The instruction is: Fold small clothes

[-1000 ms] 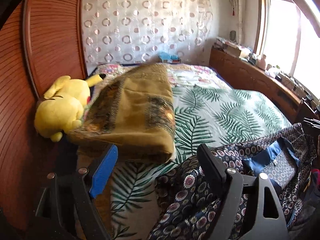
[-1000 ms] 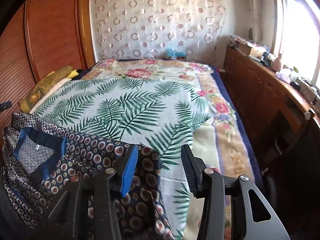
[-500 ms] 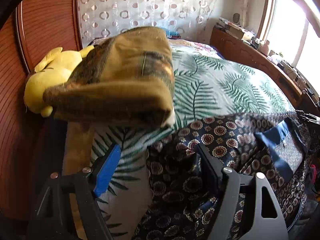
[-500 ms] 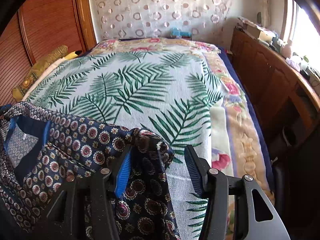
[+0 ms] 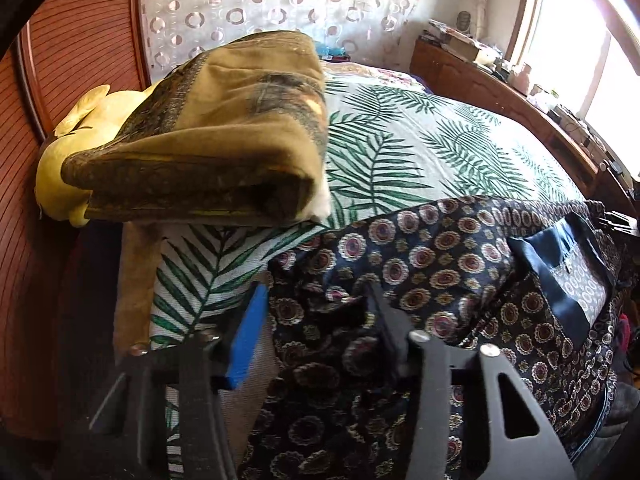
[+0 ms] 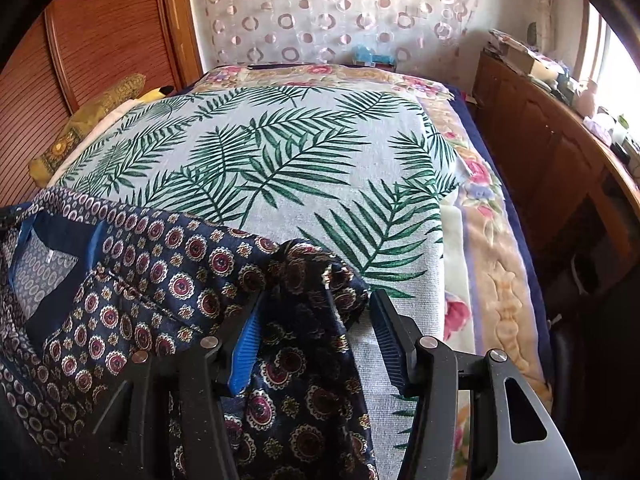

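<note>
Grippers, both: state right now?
Left gripper: just been closing, patterned shirt between; grip cannot be told.
Right gripper: open around shirt corner.

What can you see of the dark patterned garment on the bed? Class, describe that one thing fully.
The garment is dark navy, thin woven-looking cloth printed with red and cream medallions, with a plain blue neck facing and a paler inside. It lies rumpled at the near edge of the leaf-print sheet. One bunched corner stands between the right gripper jaws; the other lies between the left gripper jaws, which have just been closing.
</note>
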`<state>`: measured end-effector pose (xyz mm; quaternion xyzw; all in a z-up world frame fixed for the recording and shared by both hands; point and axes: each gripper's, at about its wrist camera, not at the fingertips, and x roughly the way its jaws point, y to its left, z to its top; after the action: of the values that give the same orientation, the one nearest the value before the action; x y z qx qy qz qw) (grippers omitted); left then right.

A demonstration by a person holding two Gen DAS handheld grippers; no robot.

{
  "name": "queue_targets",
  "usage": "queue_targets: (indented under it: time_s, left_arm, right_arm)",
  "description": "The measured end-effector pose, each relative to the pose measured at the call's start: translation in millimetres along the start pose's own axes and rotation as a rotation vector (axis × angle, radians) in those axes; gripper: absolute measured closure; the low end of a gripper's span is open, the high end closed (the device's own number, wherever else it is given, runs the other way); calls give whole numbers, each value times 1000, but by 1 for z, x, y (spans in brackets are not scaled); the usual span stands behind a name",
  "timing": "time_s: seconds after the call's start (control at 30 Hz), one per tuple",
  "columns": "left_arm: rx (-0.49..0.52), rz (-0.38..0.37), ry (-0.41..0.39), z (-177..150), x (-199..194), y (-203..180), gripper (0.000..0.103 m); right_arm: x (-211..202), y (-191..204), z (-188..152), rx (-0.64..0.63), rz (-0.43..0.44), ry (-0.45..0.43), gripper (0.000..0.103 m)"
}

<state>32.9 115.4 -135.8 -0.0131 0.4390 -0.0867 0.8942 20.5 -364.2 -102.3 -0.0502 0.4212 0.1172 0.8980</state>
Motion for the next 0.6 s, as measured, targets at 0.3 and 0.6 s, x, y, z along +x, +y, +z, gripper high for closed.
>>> queue_targets:
  time_s: [0.3,0.6]
  left_arm:
    - [12,1,2,1,0,-4,69]
    - [27,-3,0,0,0,-9,87]
  right_arm:
    - [-2,1,-4,-8,15,-4,56]
    - [-5,7,-7,-34,55,-8,91]
